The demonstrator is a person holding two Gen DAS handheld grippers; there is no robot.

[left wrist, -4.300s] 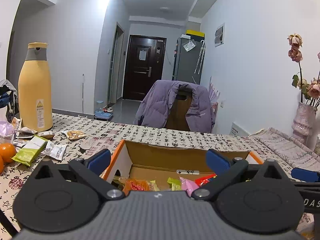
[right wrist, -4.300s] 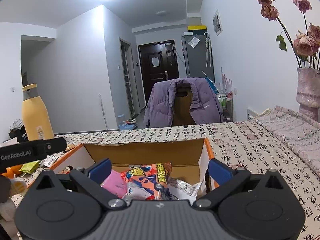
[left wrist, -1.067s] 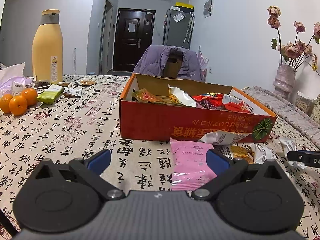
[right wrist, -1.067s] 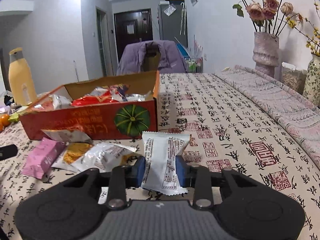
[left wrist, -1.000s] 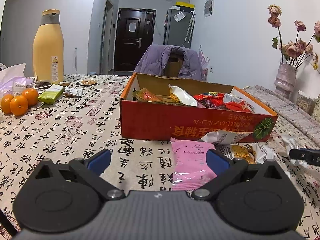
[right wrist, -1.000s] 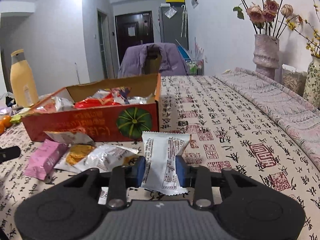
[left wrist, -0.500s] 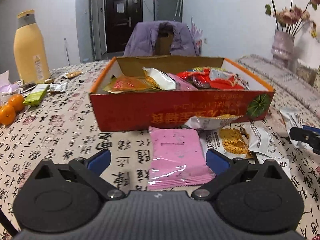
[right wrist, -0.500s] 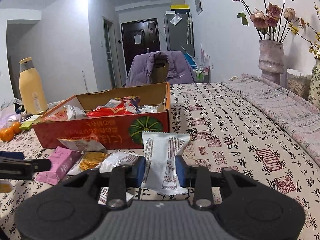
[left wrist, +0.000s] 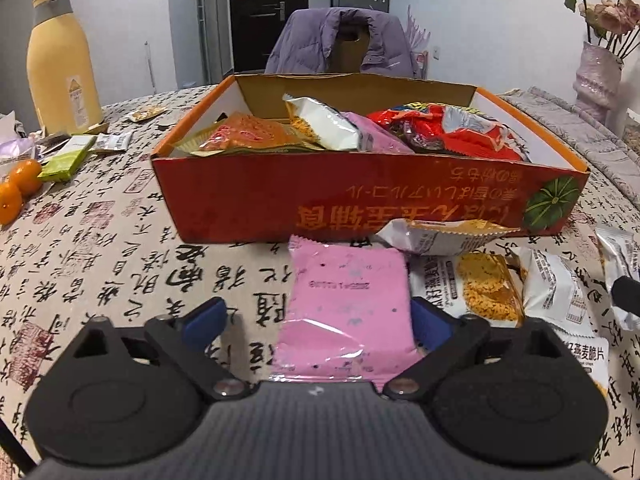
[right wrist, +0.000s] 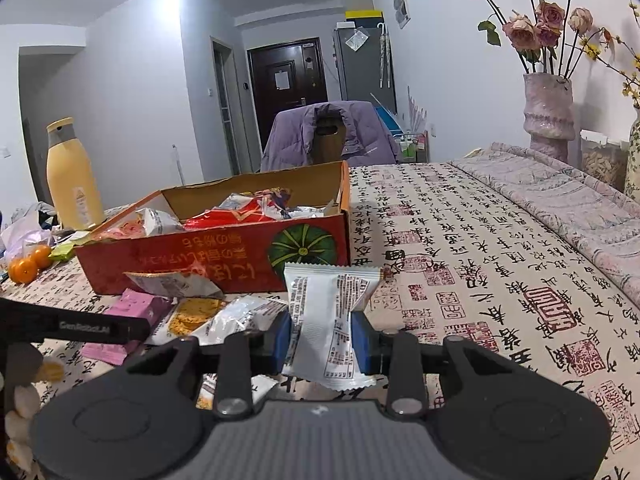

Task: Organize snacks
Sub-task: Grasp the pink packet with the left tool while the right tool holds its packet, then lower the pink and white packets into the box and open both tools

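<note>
Left gripper jaws, just closing, now straddle pink packet.

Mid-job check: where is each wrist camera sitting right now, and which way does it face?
Left wrist: low over the table, facing the red box; left gripper open, its jaws just been closing around the pink packet.
Right wrist: farther right, looking across the table; right gripper shut on the white packet; the left gripper's side shows at left.
Shared: box, pink packet, yellow bottle, chair.

Glossy pink foil packet, matt cardboard box
</note>
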